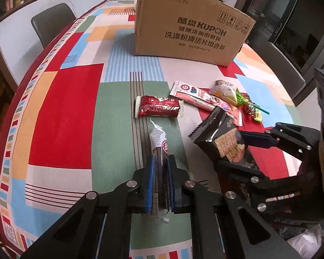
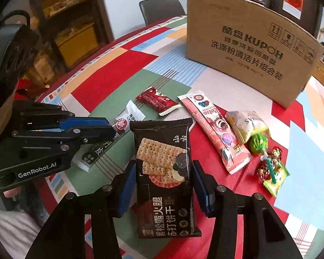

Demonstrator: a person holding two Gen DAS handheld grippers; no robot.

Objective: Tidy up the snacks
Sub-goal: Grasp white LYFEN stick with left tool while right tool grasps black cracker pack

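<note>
We are pinching a slim dark fruit-leather bar (image 1: pixel 159 151) tight in our left fingers (image 1: pixel 161 185), near the bench's (image 1: pixel 64 112) front edge. Our right fingers (image 2: pixel 162 185), partly spread, are gripping a black soda-cracker packet (image 2: pixel 164 172) by its sides. A red snack packet (image 1: pixel 157 106), pink lollipop sleeve (image 2: pixel 213 129), candies (image 2: pixel 267 164) and a cardboard box (image 1: pixel 190 30) are lying farther back.

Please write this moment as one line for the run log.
left gripper: shut on slim dark snack stick | right gripper: shut on black cracker pack | loose snacks: on tablecloth | cardboard box: upright behind
</note>
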